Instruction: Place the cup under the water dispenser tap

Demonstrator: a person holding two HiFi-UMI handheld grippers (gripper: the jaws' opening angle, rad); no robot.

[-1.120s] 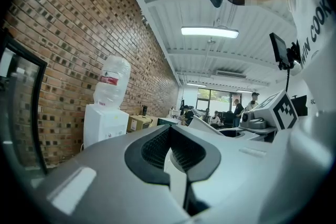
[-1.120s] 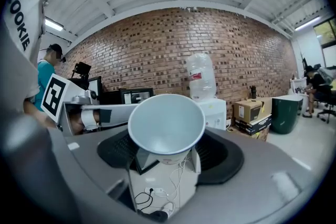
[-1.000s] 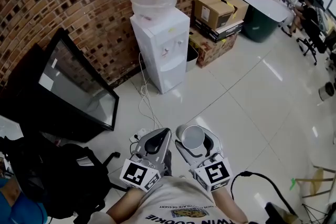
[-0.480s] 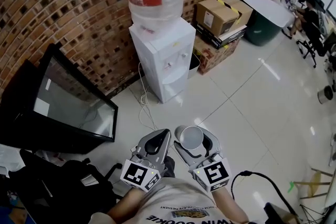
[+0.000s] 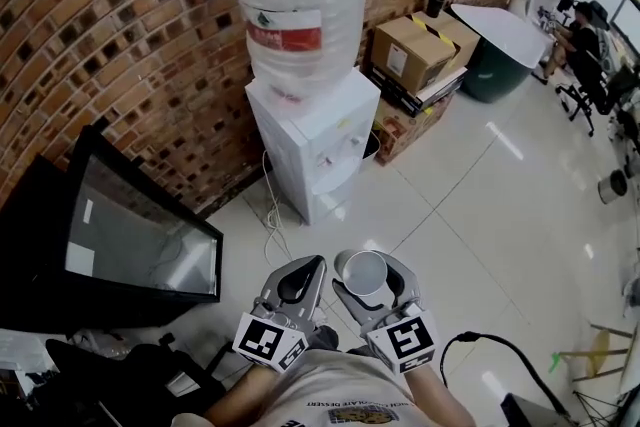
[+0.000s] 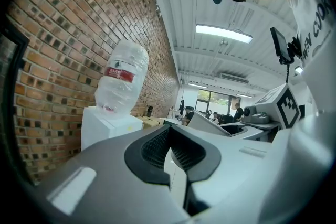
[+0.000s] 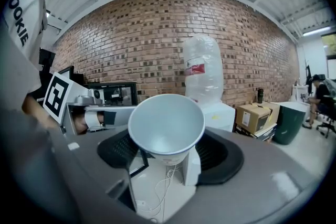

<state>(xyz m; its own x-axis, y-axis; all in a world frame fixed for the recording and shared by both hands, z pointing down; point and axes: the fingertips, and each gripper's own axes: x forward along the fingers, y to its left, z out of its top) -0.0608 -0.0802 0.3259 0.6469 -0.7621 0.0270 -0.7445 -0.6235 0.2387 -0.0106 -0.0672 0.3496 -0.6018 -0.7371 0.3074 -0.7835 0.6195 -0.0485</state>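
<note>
A white paper cup (image 5: pixel 365 271) sits upright between the pads of my right gripper (image 5: pixel 367 281), which is shut on it. In the right gripper view the cup (image 7: pixel 166 126) fills the middle, with the dispenser (image 7: pixel 223 115) and its clear bottle (image 7: pixel 202 71) behind it. The white water dispenser (image 5: pixel 315 140) stands against the brick wall; its taps (image 5: pixel 352 143) face me, some way beyond the cup. My left gripper (image 5: pixel 300 277) hangs beside the right one, shut and empty. In the left gripper view the left gripper (image 6: pixel 170 150) points past the dispenser (image 6: pixel 105 126).
A black screen (image 5: pixel 130 235) leans on the wall left of the dispenser. A white cable (image 5: pixel 272 205) trails on the tiled floor in front of it. Cardboard boxes (image 5: pixel 415 50) and a round white table (image 5: pixel 505 20) stand to the right. A person (image 5: pixel 585 25) sits far right.
Both grippers have moved across the floor toward the dispenser, cup still held. The dispenser and bottle now look larger and nearer.
</note>
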